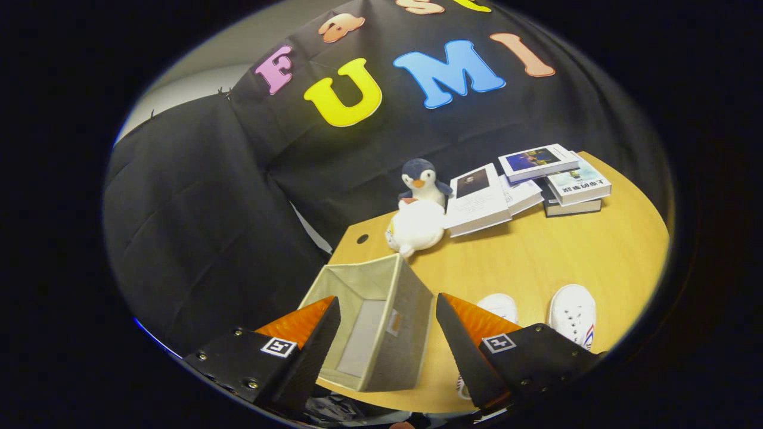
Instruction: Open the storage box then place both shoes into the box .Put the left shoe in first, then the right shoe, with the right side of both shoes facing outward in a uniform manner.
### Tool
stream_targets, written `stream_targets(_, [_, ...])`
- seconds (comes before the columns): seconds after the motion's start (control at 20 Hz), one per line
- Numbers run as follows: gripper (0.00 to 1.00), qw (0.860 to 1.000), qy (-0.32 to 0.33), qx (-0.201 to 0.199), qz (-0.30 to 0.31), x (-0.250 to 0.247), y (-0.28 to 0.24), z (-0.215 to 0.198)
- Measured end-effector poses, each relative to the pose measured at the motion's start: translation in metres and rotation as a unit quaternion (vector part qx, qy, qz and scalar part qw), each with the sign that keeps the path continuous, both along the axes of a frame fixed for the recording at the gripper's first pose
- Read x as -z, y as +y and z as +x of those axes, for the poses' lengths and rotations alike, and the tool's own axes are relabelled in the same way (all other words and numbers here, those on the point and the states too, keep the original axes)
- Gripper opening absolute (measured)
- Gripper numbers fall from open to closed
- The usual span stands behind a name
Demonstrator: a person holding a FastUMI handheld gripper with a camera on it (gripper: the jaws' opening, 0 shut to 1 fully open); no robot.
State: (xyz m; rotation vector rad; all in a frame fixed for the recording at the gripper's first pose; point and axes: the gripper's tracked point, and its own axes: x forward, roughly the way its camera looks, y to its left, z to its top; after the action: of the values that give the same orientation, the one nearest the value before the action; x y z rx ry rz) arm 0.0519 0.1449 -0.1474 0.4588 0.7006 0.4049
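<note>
A grey fabric storage box [381, 322] stands on the wooden table [536, 256] with its top open, and its inside looks bare. My gripper [387, 310] hovers above it, open, with the box's near wall showing between the fingers. Two white shoes rest side by side on the table to the right of the box. One shoe [499, 305] is mostly hidden behind my right finger [471, 333]. The other shoe [573, 313] lies further right, with red and blue stripes on its side.
A plush penguin [417, 208] sits beyond the box near the table's far edge. Several books [530, 185] lie stacked and spread at the far right. A small round hole [362, 239] marks the tabletop near the penguin. Black cloth walls surround the table.
</note>
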Motion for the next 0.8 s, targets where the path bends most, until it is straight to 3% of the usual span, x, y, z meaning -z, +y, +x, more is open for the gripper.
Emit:
stream_targets(0.4, [0.98,0.995,0.058,0.013,-0.076,0.073,-0.053,-0.006])
stream_targets(0.8, [0.97,0.985,0.142,0.013,-0.094,0.14,-0.069,-0.019])
